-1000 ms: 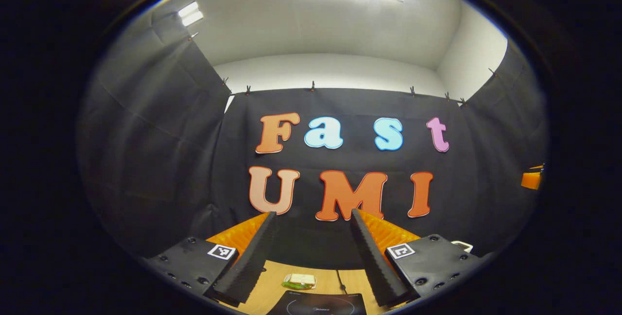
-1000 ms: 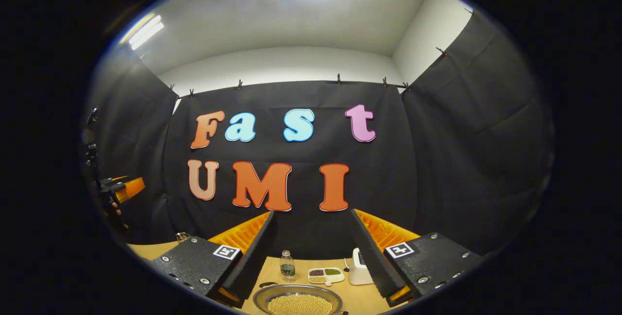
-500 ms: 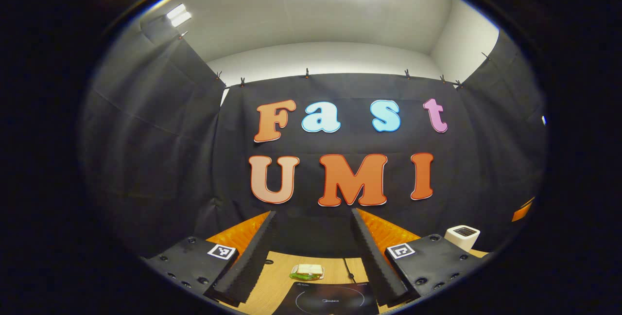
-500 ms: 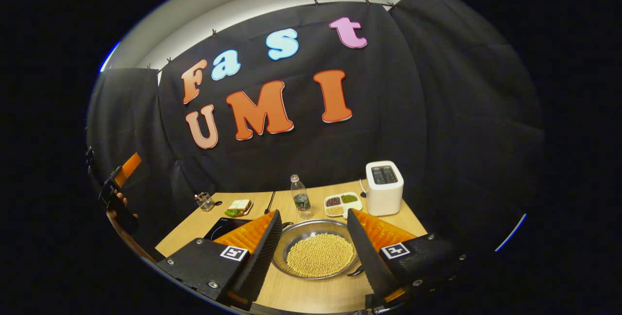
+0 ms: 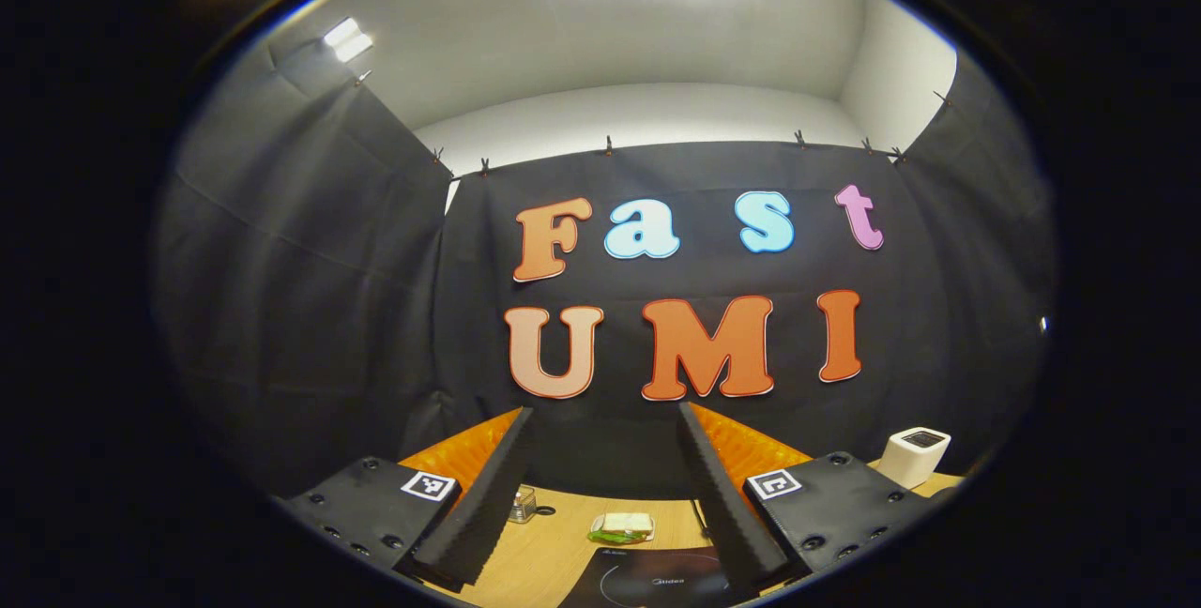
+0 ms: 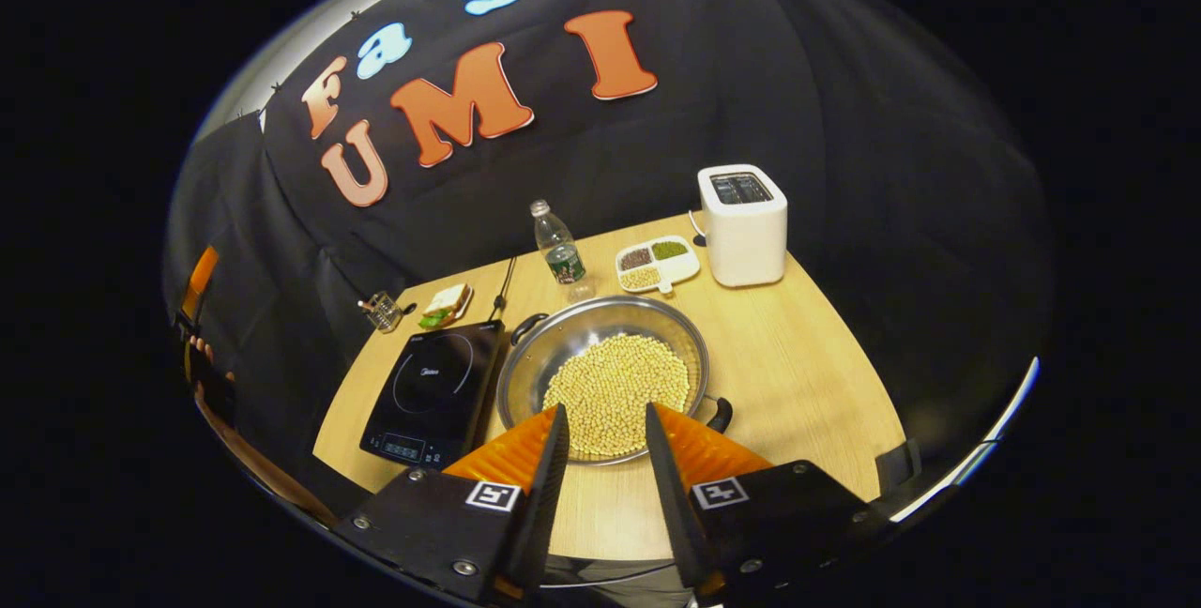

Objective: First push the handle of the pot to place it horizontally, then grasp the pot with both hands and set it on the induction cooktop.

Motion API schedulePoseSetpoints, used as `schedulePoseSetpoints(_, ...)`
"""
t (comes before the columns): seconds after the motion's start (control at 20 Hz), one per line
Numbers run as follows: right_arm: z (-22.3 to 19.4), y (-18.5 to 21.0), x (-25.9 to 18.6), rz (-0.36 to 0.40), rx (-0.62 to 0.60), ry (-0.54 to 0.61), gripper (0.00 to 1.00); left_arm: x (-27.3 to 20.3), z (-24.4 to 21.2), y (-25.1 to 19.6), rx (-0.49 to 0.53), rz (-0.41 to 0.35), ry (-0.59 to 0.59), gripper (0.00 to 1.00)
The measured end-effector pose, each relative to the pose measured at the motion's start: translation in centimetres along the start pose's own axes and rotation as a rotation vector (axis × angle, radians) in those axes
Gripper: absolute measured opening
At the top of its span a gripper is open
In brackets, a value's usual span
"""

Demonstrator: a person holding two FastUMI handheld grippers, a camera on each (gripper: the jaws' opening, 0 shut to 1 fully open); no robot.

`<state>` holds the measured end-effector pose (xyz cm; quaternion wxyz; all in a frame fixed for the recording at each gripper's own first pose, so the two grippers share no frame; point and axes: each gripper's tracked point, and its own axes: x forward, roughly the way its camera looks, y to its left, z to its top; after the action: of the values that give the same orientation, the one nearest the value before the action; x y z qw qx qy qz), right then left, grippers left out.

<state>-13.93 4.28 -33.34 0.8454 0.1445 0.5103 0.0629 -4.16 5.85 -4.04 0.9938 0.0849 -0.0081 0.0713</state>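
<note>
You are holding the right tongs (image 6: 600, 430), partly open and empty, above the wide steel pot of yellow beans (image 6: 605, 373) sitting beside the black induction cooktop (image 6: 433, 392) on the wooden worktop (image 6: 798, 373), its handles lying diagonally, while the left tongs (image 5: 605, 467) are waiting wide open, empty.

One pot (image 6: 600, 373), one cooktop (image 6: 433, 392), one toaster (image 6: 743, 225).

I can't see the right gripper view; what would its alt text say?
A steel pot full of pale beans sits on a wooden table beside a black induction cooktop, with the right claw open just above its near rim. Behind stand a white toaster, a water bottle and a sandwich.
</note>
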Motion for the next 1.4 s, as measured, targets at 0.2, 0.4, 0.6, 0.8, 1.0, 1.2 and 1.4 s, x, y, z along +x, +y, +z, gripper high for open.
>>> schedulePoseSetpoints(0.2,-3.7,-0.9,2.7,-0.021,0.038,0.112,0.33,0.5,-1.0,-0.2,0.003,-0.007,0.016,0.97)
schedulePoseSetpoints(0.4,-7.0,-1.5,4.3,-0.051,0.077,0.177,0.14,1.2,-1.9,0.1,0.012,0.007,0.025,0.97)
schedulePoseSetpoints(0.6,-9.3,-1.7,5.4,-0.059,0.115,0.246,0.03,1.6,-2.4,-0.2,0.007,0.006,0.036,0.97)
schedulePoseSetpoints(0.8,-11.5,-2.0,6.2,-0.068,0.124,0.303,0.00,1.7,-2.6,-0.6,0.004,-0.006,0.036,0.97)
schedulePoseSetpoints(1.0,-11.6,-4.0,7.5,-0.121,0.179,0.329,0.00,1.9,-2.8,-0.7,0.000,-0.003,0.037,0.97)
schedulePoseSetpoints(1.2,-11.3,-3.7,8.8,-0.109,0.232,0.346,0.00,2.1,-3.2,-0.5,0.019,0.003,0.055,0.98)
schedulePoseSetpoints(1.4,-10.4,-4.2,9.7,-0.115,0.292,0.349,0.00,1.9,-3.0,-0.1,0.027,0.014,0.050,0.97)
